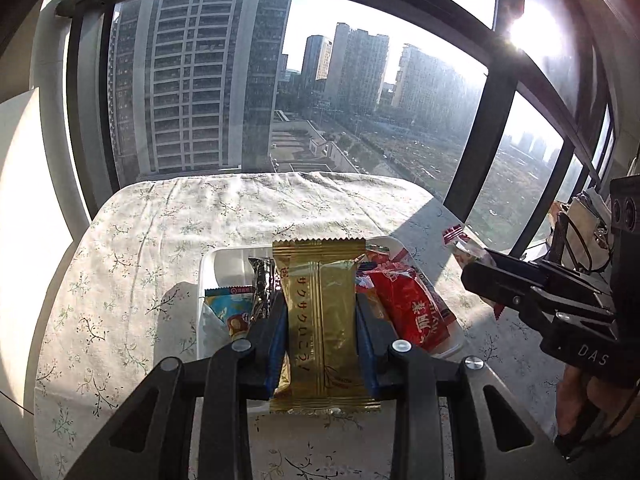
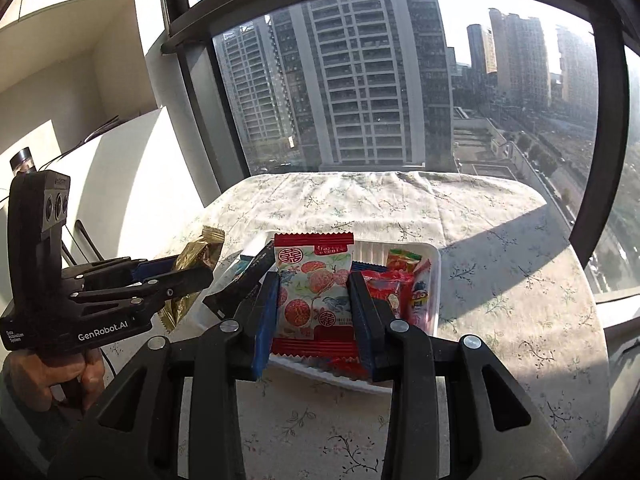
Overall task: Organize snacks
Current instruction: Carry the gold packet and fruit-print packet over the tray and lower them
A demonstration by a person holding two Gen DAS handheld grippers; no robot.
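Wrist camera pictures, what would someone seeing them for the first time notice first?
Probably the two snacks held up over the table: a gold wafer packet pinched in the left gripper, and a red-and-white lychee-print packet pinched in the right gripper. Below them a white tray of mixed snack packets sits on the floral tablecloth. Behind, a big window shows sunlit apartment towers.

Gold packet (image 1: 320, 320), lychee packet (image 2: 314, 296), both upright
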